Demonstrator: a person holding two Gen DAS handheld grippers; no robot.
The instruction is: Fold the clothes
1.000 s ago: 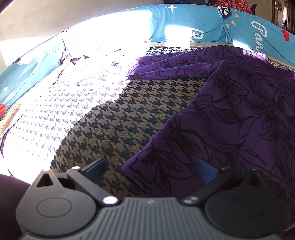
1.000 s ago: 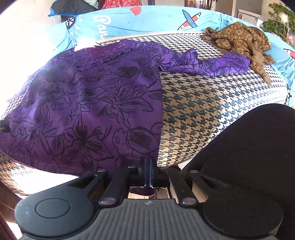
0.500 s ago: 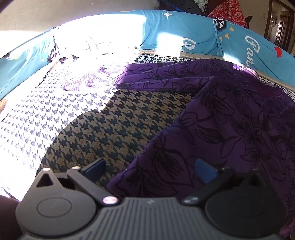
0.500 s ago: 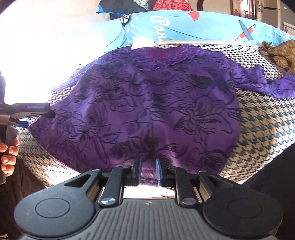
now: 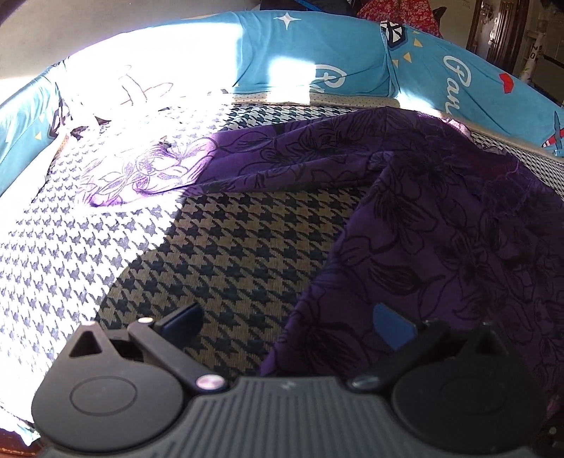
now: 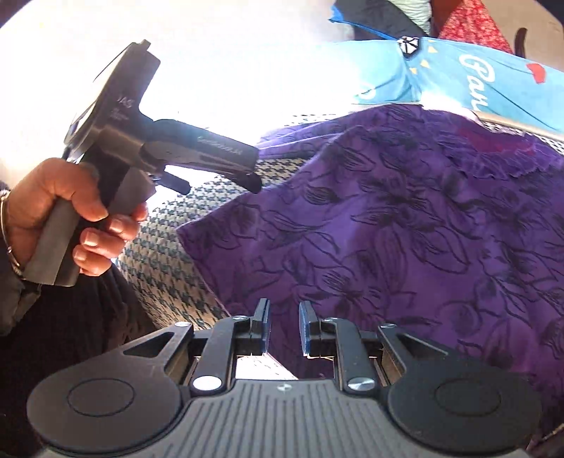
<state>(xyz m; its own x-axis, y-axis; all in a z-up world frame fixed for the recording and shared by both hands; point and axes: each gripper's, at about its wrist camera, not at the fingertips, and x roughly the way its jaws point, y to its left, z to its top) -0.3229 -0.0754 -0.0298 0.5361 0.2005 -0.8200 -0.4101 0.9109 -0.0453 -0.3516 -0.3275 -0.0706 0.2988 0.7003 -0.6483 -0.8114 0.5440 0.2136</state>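
Observation:
A purple top with black flower outlines (image 5: 440, 225) lies spread on the houndstooth cover (image 5: 225, 253). One sleeve (image 5: 246, 158) runs left into the sunlight. My left gripper (image 5: 287, 322) is open wide just above the cover, and the garment's lower left corner reaches in between its fingers. In the right wrist view the same top (image 6: 405, 229) fills the right side. My right gripper (image 6: 284, 329) hovers over the hem, its jaws a narrow gap apart and gripping nothing. A hand (image 6: 67, 208) holds the left gripper (image 6: 252, 181) at the garment's left edge.
Blue printed cushions (image 5: 352, 60) line the back of the seat. Strong sunlight washes out the left part of the cover (image 5: 63, 218). Dark and red fabrics (image 6: 469, 24) lie behind the cushions. The seat's front edge drops off beside a dark-clothed person (image 6: 63, 334).
My right gripper, shut on the hem a second ago, has opened, let the hem go and swung left, so the hand-held left gripper now shows. The left gripper stays open at the corner.

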